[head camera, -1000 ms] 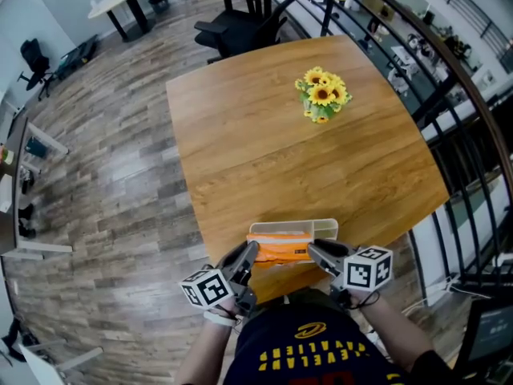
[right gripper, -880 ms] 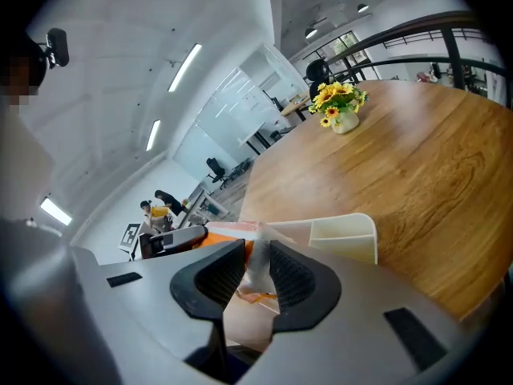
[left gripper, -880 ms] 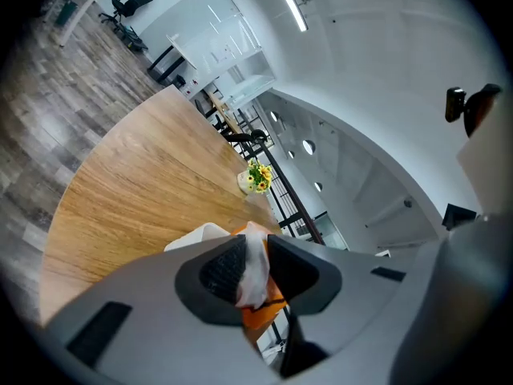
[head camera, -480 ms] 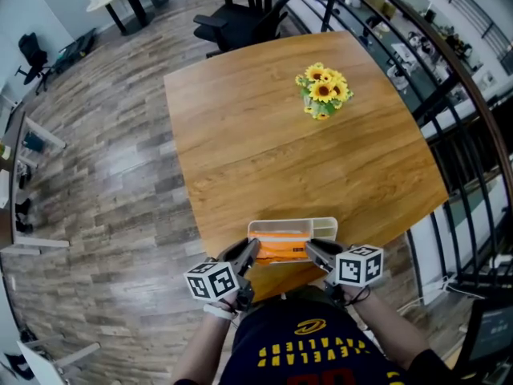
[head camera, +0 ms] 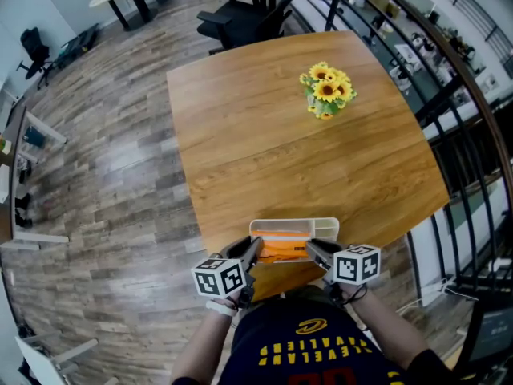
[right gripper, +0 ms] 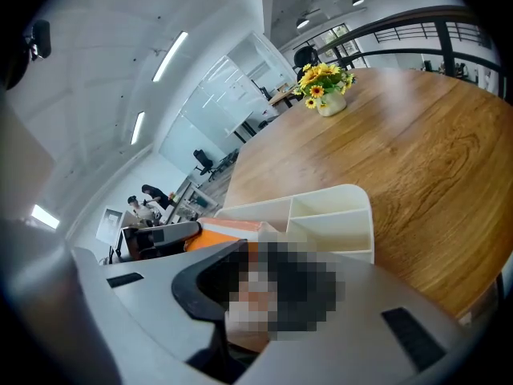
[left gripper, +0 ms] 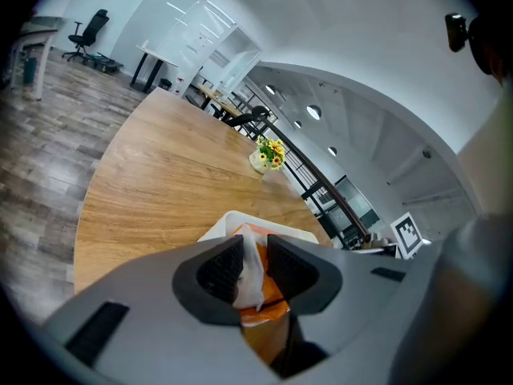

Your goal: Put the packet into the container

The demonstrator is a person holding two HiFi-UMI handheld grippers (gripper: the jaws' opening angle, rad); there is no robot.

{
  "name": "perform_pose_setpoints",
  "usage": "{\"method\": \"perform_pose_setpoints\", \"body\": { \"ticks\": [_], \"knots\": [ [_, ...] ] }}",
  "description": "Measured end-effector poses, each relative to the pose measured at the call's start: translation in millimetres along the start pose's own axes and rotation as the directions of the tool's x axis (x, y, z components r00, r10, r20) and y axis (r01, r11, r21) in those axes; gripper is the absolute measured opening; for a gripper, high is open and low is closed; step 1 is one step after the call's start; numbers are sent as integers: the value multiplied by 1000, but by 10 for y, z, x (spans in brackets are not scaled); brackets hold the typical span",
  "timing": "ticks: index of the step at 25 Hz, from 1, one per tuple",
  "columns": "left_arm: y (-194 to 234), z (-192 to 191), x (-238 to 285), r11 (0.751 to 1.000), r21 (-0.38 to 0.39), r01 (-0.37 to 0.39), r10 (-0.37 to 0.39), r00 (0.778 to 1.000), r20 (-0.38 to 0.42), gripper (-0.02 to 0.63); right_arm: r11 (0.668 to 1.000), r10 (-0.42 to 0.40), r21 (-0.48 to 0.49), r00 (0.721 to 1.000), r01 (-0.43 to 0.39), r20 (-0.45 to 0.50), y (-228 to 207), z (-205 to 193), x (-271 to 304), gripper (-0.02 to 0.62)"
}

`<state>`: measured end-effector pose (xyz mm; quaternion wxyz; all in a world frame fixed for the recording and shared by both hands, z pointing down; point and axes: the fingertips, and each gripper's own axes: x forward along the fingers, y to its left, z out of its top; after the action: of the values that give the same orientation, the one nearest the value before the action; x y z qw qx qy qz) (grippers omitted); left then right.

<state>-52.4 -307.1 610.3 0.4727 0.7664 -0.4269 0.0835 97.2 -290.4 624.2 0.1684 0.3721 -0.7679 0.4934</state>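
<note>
The left hand-held gripper (head camera: 250,252) and right hand-held gripper (head camera: 311,249) are each clamping one end of the orange packet (head camera: 282,249) by the white container (head camera: 292,225).

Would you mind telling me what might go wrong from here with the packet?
The left gripper pinches only the packet's thin white end, so it might slip or tear. The container sits close to the table's near edge; pressing down could tip or push it off. Its inner dividers may catch the packet.
</note>
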Motion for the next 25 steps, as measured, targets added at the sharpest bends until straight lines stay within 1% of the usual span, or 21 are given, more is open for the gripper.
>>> {"method": "perform_pose_setpoints", "body": {
  "ticks": [3,5,7,9,10,11,12,15,19,21,25],
  "knots": [
    [8,-3,6,997,66,-36,37,999,-19,84,1000,-5,-17,1000,5,2,3,8,26,87],
    [21,-20,13,990,125,-70,76,996,-40,86,999,-20,-47,1000,20,-3,5,16,42,87],
    [31,-49,24,974,199,-108,123,990,-67,88,996,-42,-81,999,41,-10,16,19,59,87],
    [23,-81,40,949,282,-138,168,982,-84,87,992,-65,-111,998,63,-12,22,25,67,87],
    [16,-93,50,938,312,-148,183,979,-85,87,989,-79,-125,997,77,-11,15,35,69,87],
    [13,-101,60,932,327,-155,191,978,-83,87,987,-91,-135,996,89,-9,6,44,72,87],
    [15,-103,65,932,325,-159,194,978,-80,87,985,-98,-140,995,96,-8,-3,50,78,89],
    [30,-89,56,947,281,-158,187,979,-78,87,984,-113,-144,993,110,-16,-21,54,85,87],
    [34,-84,30,959,240,-154,183,978,-104,87,988,-108,-112,993,102,-43,8,25,80,88],
    [32,-93,31,953,254,-165,200,973,-119,87,988,-110,-114,992,103,-58,13,-4,73,89],
    [-5,-136,63,921,341,-190,255,954,-157,95,981,-128,-158,989,115,-78,37,-25,62,91]
  ]
}}
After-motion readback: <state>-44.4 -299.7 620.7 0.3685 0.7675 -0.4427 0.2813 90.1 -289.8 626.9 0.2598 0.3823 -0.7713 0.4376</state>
